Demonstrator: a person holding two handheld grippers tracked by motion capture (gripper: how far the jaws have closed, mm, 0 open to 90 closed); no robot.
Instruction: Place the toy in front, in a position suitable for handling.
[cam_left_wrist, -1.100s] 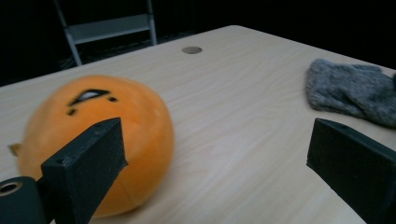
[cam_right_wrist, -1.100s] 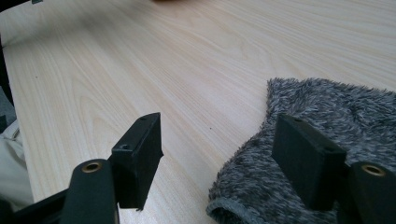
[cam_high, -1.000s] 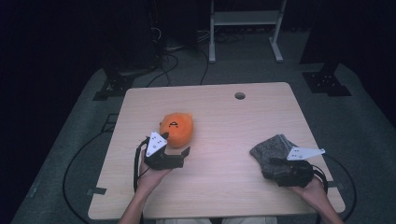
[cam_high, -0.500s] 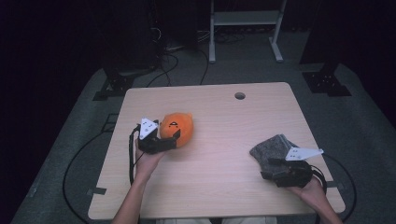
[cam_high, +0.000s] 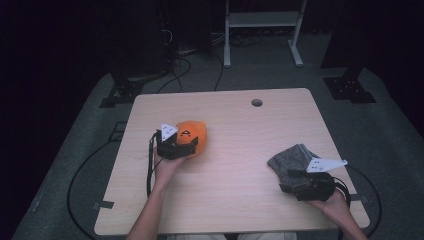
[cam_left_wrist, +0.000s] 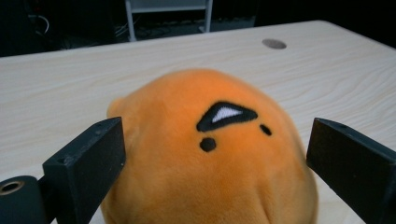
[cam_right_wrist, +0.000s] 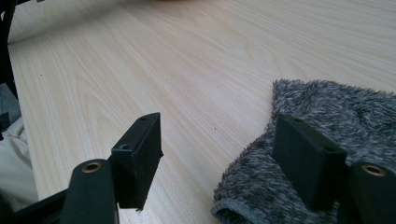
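Overhead, in the high view, a light wooden table carries two soft things well apart: an orange plush toy at the person's left and a grey fuzzy cloth at the right, near the front edge. The left gripper sits right against the near side of the toy, with its grey three-cornered plate tilted up beside the orange top and its cable hanging down past the forearm. The right gripper lies at the near edge of the cloth, its plate pointing to the right. A round hole shows in the tabletop toward the far edge. Next, the left gripper view looks over the orange plush toy, which bulges up between the two black jaws; the jaws stand spread wide on either side of it, the left one close against the plush and the right one with a gap, so the gripper is released and grasps nothing. A small black and white stitched face lies on the top of the toy. Last, the right gripper view shows the jaws spread apart too, one over bare wood and the other above the grey fuzzy cloth, whose hemmed edge lies between them; nothing is pinched.
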